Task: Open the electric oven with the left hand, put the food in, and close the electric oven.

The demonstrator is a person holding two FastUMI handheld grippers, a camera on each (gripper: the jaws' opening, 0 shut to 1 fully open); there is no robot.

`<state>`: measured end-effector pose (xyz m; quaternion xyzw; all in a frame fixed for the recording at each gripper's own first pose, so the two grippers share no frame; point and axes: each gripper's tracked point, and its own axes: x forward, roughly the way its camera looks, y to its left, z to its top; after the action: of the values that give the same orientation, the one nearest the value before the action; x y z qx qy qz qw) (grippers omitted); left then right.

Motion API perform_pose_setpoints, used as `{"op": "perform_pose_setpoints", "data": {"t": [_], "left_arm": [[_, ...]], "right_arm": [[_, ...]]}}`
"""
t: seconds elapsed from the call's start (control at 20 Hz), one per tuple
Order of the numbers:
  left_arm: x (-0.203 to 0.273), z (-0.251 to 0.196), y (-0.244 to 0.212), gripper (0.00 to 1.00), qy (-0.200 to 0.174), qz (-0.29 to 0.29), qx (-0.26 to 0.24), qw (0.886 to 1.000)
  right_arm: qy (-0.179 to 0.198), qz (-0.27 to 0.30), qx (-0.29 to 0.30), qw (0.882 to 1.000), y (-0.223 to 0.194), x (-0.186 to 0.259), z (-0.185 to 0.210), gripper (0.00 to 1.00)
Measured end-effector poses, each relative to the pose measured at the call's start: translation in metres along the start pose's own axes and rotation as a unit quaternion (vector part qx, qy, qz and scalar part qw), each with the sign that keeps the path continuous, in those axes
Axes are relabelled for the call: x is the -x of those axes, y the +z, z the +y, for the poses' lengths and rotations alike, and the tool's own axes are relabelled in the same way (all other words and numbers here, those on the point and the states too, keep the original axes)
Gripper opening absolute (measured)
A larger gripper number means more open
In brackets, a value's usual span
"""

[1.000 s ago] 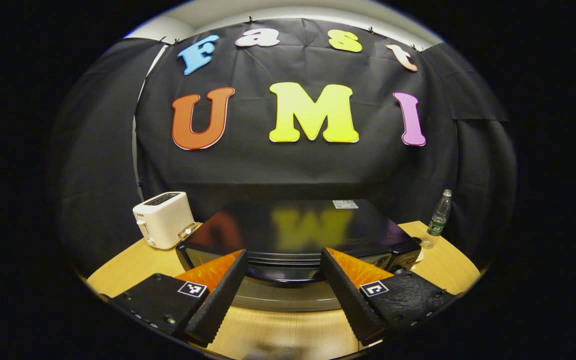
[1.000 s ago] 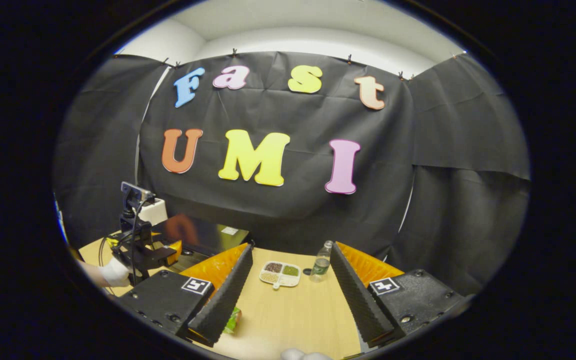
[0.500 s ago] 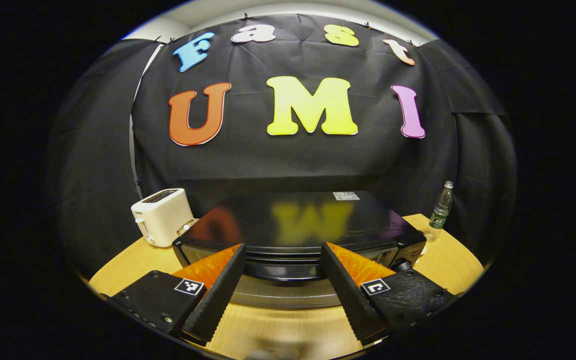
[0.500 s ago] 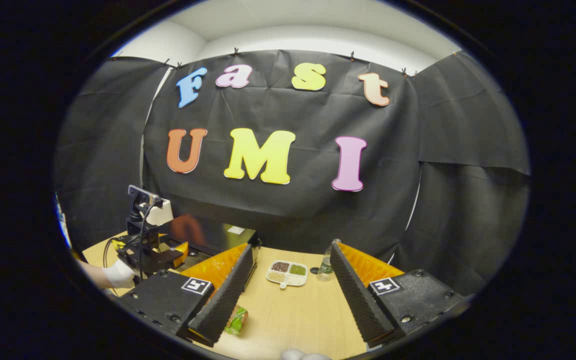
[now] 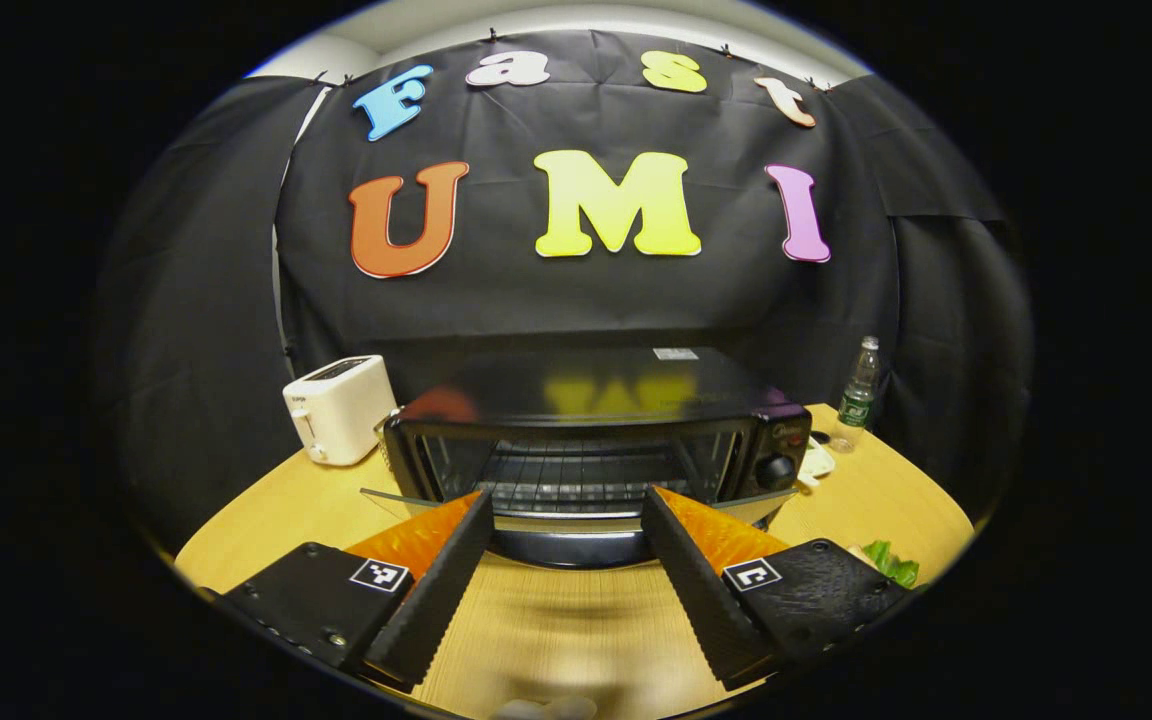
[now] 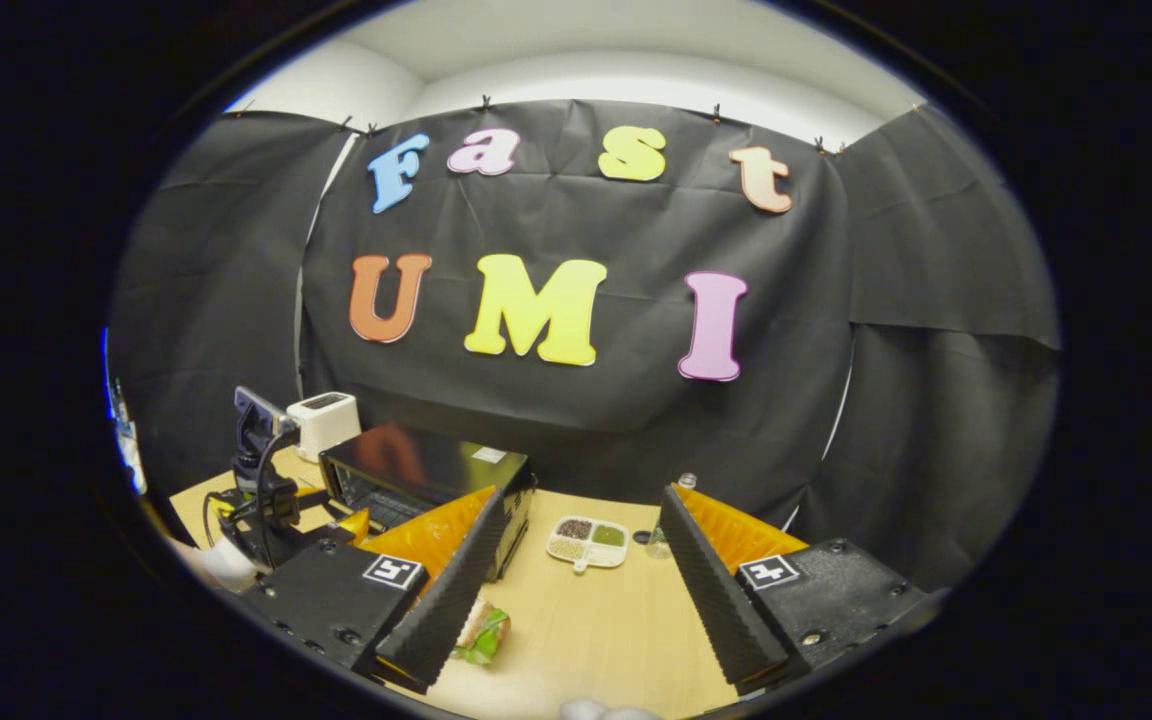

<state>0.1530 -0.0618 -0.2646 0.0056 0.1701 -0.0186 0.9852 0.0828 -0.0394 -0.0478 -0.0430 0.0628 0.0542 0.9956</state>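
Note:
The black electric oven (image 5: 586, 400) stands on the wooden table with its glass door (image 5: 386, 497) swung down flat and a wire rack (image 5: 576, 475) showing inside. My left gripper (image 5: 566, 492) is open, its fingers on either side of the door's dark handle (image 5: 566, 545) without pressing it. The food, a sandwich with green lettuce (image 6: 484, 632), lies on the table beside my right gripper's left finger; in the left gripper view the lettuce (image 5: 891, 563) peeks out at the lower right. My right gripper (image 6: 582, 491) is open and holds nothing. The oven (image 6: 426, 465) is to its left.
A white toaster (image 5: 336, 408) stands left of the oven and a water bottle (image 5: 856, 395) to its right. A divided dish of grains (image 6: 588, 540) lies ahead of the right gripper. The left gripper's rig and a gloved hand (image 6: 226, 560) are at the far left.
The oven door has swung down to fully open as my left gripper drew back and lower. The right gripper has shifted a little, bringing the sandwich further into view.

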Motion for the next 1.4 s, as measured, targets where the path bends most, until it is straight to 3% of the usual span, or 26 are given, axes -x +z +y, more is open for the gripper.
{"op": "perform_pose_setpoints", "data": {"t": [0.05, 0.1, 0.15, 0.4, 0.6, 1.15, 1.4], "left_arm": [[0.006, 0.0, -0.007, 0.99, -0.002, 0.004, 0.0, 1.0], [0.011, -0.001, -0.015, 0.91, -0.003, 0.008, -0.001, 1.0], [0.016, -0.001, -0.023, 0.99, -0.005, 0.015, -0.002, 1.0], [0.032, -0.002, -0.061, 0.99, -0.009, 0.039, -0.003, 0.999], [0.038, -0.002, -0.086, 0.99, -0.014, 0.059, 0.024, 0.998], [0.037, -0.003, -0.149, 0.95, -0.025, 0.11, 0.005, 0.994], [0.038, -0.001, -0.149, 0.98, -0.021, 0.104, 0.007, 0.994]], "right_arm": [[0.001, 0.002, 0.002, 1.0, -0.002, 0.002, 0.002, 0.97], [0.002, 0.005, 0.004, 1.0, -0.005, 0.004, 0.005, 0.97], [0.004, 0.008, 0.007, 1.0, -0.008, 0.006, 0.007, 0.97], [0.005, 0.023, 0.012, 1.0, -0.025, 0.013, 0.015, 0.98], [0.007, 0.037, 0.018, 0.999, -0.043, 0.016, 0.018, 0.97], [0.012, 0.073, 0.027, 0.997, -0.074, 0.014, 0.023, 0.98], [0.015, 0.079, 0.027, 0.996, -0.077, 0.013, 0.023, 0.98]]}}
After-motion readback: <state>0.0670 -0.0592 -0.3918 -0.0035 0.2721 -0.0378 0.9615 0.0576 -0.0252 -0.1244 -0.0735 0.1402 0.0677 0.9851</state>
